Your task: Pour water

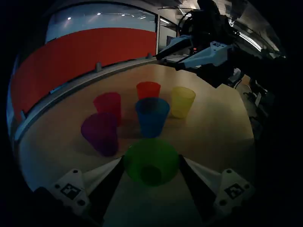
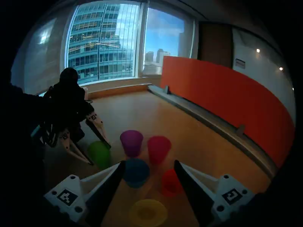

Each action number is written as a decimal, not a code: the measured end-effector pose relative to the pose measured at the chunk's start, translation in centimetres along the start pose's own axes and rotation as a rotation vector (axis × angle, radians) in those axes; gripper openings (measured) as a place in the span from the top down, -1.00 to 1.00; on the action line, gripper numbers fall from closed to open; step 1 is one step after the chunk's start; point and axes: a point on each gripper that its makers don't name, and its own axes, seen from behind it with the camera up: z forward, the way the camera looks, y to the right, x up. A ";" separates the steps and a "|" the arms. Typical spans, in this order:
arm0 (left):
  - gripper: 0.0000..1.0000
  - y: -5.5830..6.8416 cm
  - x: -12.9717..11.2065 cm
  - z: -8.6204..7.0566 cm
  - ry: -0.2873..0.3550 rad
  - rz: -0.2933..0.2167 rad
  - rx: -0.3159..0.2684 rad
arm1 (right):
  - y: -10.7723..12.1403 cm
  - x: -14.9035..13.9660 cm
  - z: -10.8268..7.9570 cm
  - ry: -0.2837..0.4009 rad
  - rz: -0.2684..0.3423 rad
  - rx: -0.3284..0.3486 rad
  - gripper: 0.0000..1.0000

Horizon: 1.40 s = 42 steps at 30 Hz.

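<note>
The green cup (image 1: 151,166) stands upright dead ahead of my left gripper (image 1: 150,156), set squarely between its two fingers, its mouth open toward the camera. Both fingers lie against the cup's sides at roughly its own width; I cannot tell whether they are pressing on it. Straight beyond the gripper on the table (image 1: 212,125) is the blue cup (image 1: 152,117), the nearest likely target for a pour, with more cups around it. My right gripper (image 2: 149,161) hovers above the group with its fingers spread wide and holding nothing. The left gripper is far nearer the green cup, so I judge the lift falls to it.
</note>
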 end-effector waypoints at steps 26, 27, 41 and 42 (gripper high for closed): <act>-0.77 -1.7 3.5 -2.5 0.097 0.017 0.053 | -1.4 -2.7 2.6 -0.072 -0.021 0.046 -0.99; -0.77 -1.8 3.8 -2.7 0.105 0.019 0.058 | -1.5 -2.8 2.7 -0.076 -0.022 0.049 -0.99; -0.78 -3.2 8.5 -5.8 0.224 0.033 0.102 | -2.2 -4.6 3.8 -0.137 -0.023 0.081 -0.99; -0.78 -3.3 8.7 -5.9 0.232 0.033 0.105 | -2.2 -4.7 3.9 -0.142 -0.023 0.082 -0.99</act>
